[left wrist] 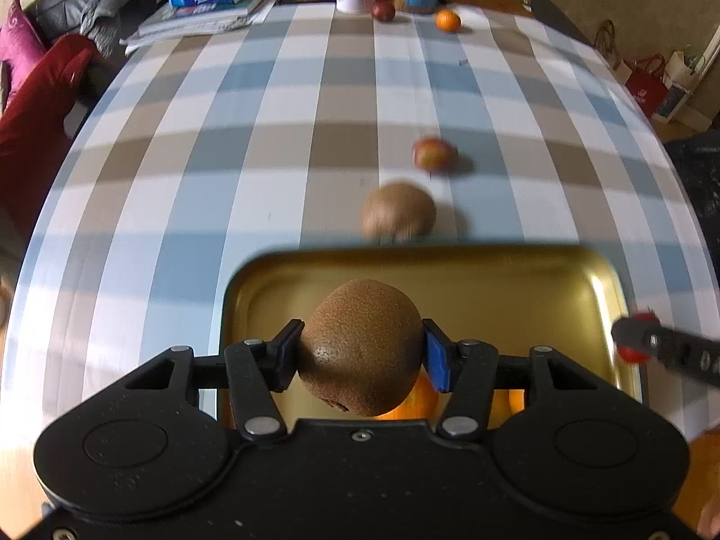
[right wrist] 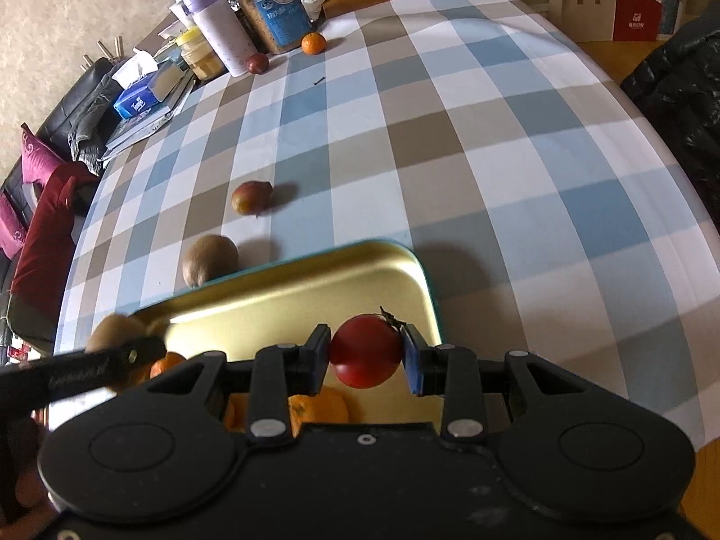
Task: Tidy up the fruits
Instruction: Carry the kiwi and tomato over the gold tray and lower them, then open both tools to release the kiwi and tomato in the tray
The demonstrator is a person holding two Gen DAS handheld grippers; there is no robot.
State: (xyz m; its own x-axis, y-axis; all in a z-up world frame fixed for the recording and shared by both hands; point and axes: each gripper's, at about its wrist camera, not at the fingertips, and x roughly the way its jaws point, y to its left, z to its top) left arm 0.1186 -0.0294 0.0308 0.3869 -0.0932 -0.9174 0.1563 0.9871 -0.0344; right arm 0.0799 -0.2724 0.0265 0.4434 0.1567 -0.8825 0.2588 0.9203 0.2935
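Black gripper bodies fill the foreground of both views. A kiwi [left wrist: 362, 346] is clamped between the fingers of the left gripper [left wrist: 360, 351] and is held above the near end of the gold tray [left wrist: 517, 279]. Oranges [left wrist: 420, 398] are glimpsed in the tray beneath it, mostly hidden by the gripper. A tomato [right wrist: 365, 350] is pinched by the right gripper [right wrist: 365, 353], its stem turned up and to the right, and it too is held over the tray [right wrist: 292, 297], near the right rim. An orange [right wrist: 317, 407] is seen just under it.

From the right wrist view, the left gripper's finger [right wrist: 90, 366] is seen at the left with the held kiwi [right wrist: 119, 328] behind it. From the left wrist view, the right gripper's finger [left wrist: 666, 351] is caught at the right edge, with red showing on either side of it.

Beyond the tray's far rim, a second kiwi [right wrist: 210, 258] is lying on the checked cloth [right wrist: 450, 135], just beside the tray. An apple [right wrist: 251, 197] is found a little farther on, apart from it. At the far end of the cloth, a small orange [right wrist: 313, 42] and a dark red fruit [right wrist: 257, 63] are seen near a white bottle [right wrist: 220, 31] and a jar [right wrist: 274, 9].
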